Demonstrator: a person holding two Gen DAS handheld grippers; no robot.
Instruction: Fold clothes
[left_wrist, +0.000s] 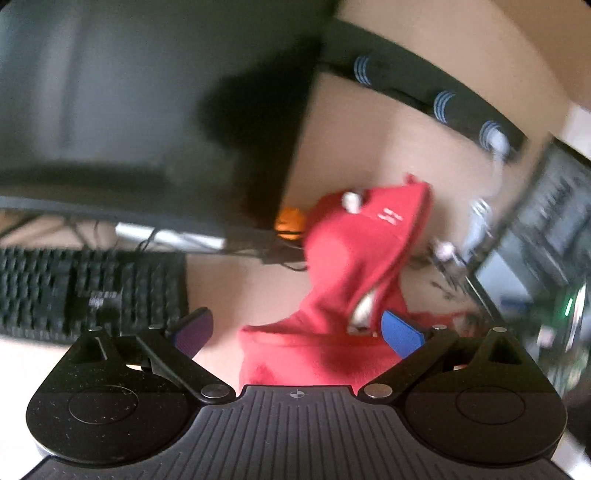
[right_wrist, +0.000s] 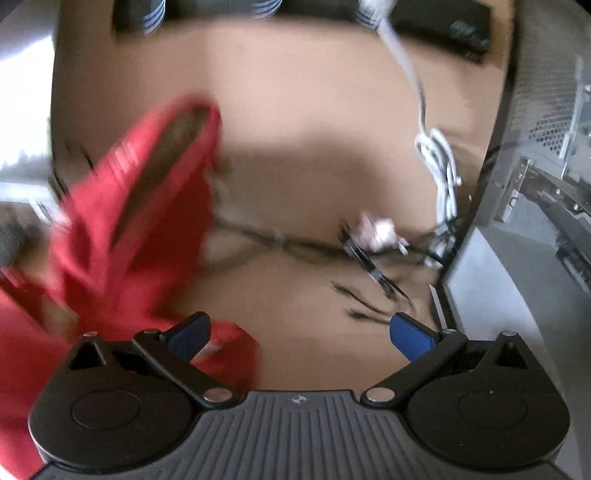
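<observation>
A red garment (left_wrist: 347, 266) lies bunched and partly raised on the tan desk (left_wrist: 332, 140), right of centre in the left wrist view, with a white drawstring end showing on it. My left gripper (left_wrist: 297, 330) is open, its blue pads wide apart, with the garment's near edge between them. In the right wrist view the same red garment (right_wrist: 122, 229) fills the left side, blurred. My right gripper (right_wrist: 301, 332) is open; its left finger (right_wrist: 190, 332) overlaps the garment's edge, and the right finger is over bare desk.
A dark monitor (left_wrist: 147, 110) and black keyboard (left_wrist: 85, 291) stand at the left. A black strip with blue marks (left_wrist: 424, 88) runs along the back. A white cable (right_wrist: 439, 162), dark wires (right_wrist: 295, 243) and a computer case (right_wrist: 535, 184) lie at the right.
</observation>
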